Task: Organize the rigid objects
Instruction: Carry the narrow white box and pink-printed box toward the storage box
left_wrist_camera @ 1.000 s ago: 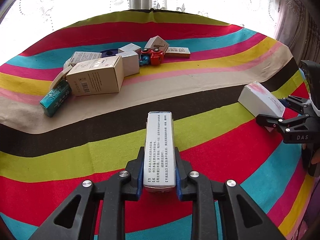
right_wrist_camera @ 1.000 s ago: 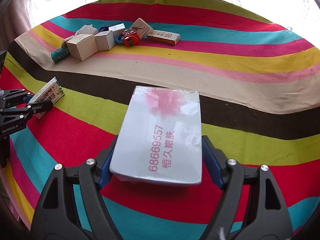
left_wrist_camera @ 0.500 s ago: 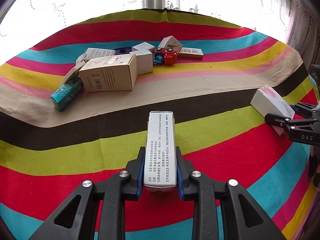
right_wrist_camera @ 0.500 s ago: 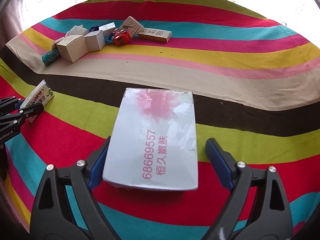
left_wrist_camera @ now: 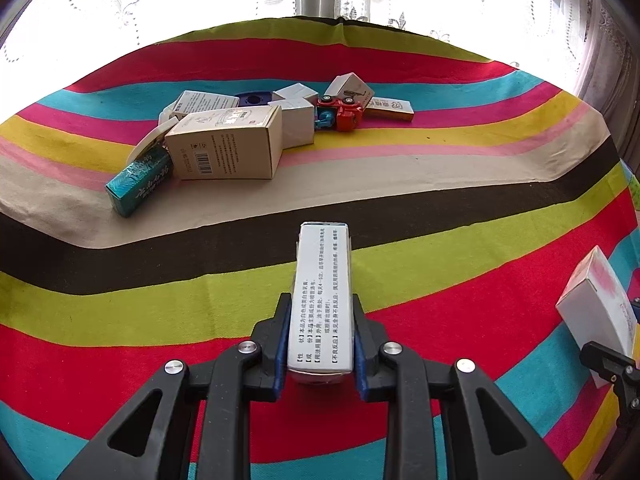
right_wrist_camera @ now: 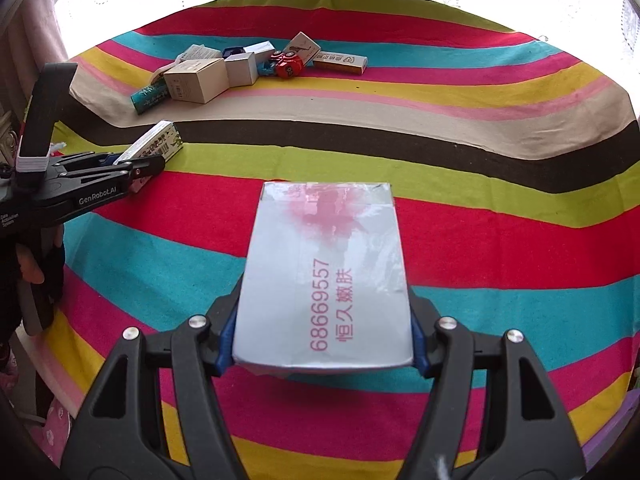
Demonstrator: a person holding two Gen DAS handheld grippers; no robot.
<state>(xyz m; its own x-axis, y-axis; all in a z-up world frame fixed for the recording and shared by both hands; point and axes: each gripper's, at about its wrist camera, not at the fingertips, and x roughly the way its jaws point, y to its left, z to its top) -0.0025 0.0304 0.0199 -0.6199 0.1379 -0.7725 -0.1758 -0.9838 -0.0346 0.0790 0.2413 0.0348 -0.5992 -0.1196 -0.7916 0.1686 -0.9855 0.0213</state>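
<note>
Boxes in both grippers, held above the striped bench.
Narrow white carton (left_wrist_camera: 322, 300) sits pinched in the left gripper (left_wrist_camera: 320, 344); right gripper (right_wrist_camera: 322, 344) clamps the wide white box (right_wrist_camera: 324, 276), whose glossy wrap could let it slip out.

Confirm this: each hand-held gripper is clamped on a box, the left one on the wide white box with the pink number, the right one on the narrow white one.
The boxes are swapped. The left hand-held gripper clamps the narrow white box, as the left wrist view shows; the right hand-held gripper clamps the wide white box with the pink number, as the right wrist view shows.
</note>
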